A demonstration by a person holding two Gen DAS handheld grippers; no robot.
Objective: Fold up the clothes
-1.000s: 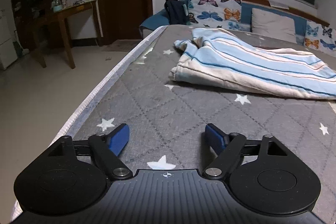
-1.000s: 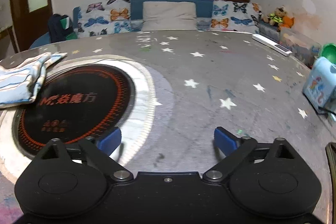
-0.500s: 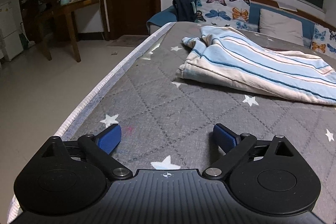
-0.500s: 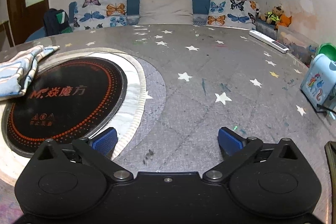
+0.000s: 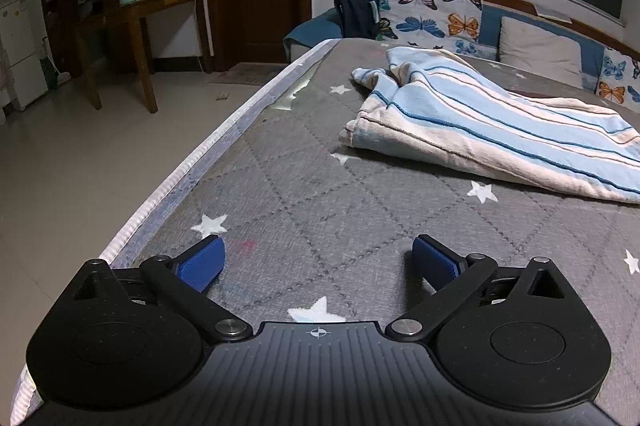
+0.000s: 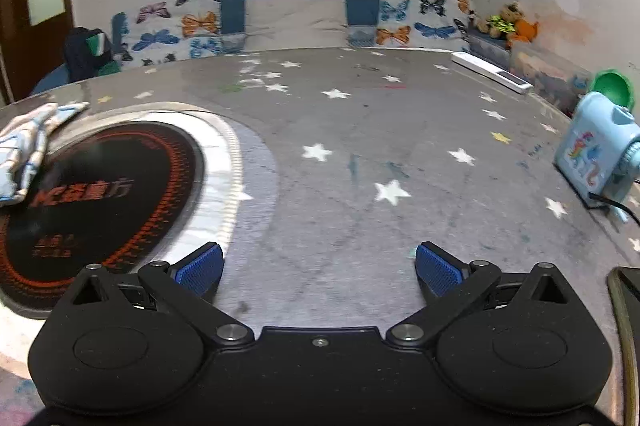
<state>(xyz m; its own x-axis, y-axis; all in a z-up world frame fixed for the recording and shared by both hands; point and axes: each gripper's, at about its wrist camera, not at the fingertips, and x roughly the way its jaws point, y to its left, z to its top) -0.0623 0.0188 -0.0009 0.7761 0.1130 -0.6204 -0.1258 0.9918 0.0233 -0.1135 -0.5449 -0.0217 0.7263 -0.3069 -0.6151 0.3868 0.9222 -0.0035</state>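
Both your grippers, left gripper (image 5: pixel 318 258) and right gripper (image 6: pixel 319 268), hover spread apart and empty; reach for the striped garment's (image 5: pixel 492 130) near hem corners, pinching low against the mattress (image 5: pixel 304 186).

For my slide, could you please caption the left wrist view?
Open left gripper hovers over the starred mattress, short of the striped garment.

Only readable bit is on the round black mat (image 6: pixel 100 194) lying on the star-print cover in the right wrist view: orange lettering that looks like "M" followed by Chinese characters ending in 方, motion-blurred. A smaller orange line sits below it, too smeared to make out. Left wrist view shows no text.
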